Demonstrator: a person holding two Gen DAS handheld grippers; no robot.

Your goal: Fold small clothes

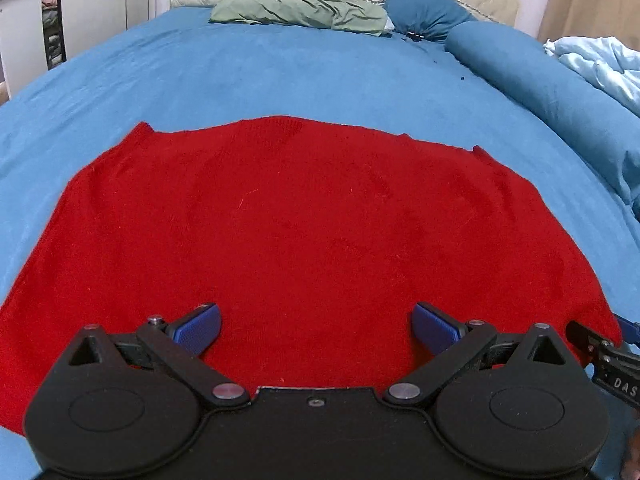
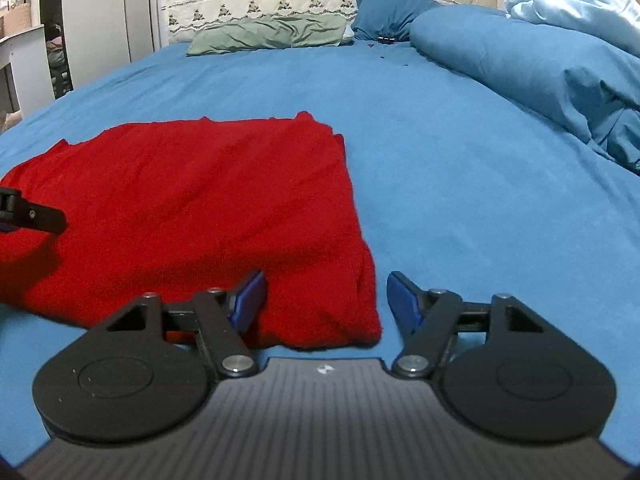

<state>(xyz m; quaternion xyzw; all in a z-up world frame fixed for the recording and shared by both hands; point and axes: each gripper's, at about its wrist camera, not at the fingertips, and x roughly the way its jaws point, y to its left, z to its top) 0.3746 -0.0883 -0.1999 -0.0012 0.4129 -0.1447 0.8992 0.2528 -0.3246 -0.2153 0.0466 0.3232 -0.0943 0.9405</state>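
Observation:
A red knitted garment (image 1: 280,220) lies flat on the blue bed sheet (image 1: 240,72), folded into a rough rectangle. My left gripper (image 1: 316,328) is open and empty, its blue pads (image 1: 200,328) hovering over the garment's near edge. My right gripper (image 2: 326,300) is open and empty, straddling the garment's (image 2: 200,200) near right corner. The right gripper shows at the right edge of the left wrist view (image 1: 608,356). The left gripper's finger shows at the left edge of the right wrist view (image 2: 32,216).
A green pillow (image 1: 296,10), a blue pillow (image 1: 424,8) and a blue bolster (image 1: 552,92) lie at the far and right sides of the bed. A light blue quilt (image 2: 580,4) is bunched at the far right. White furniture (image 2: 100,16) stands left of the bed.

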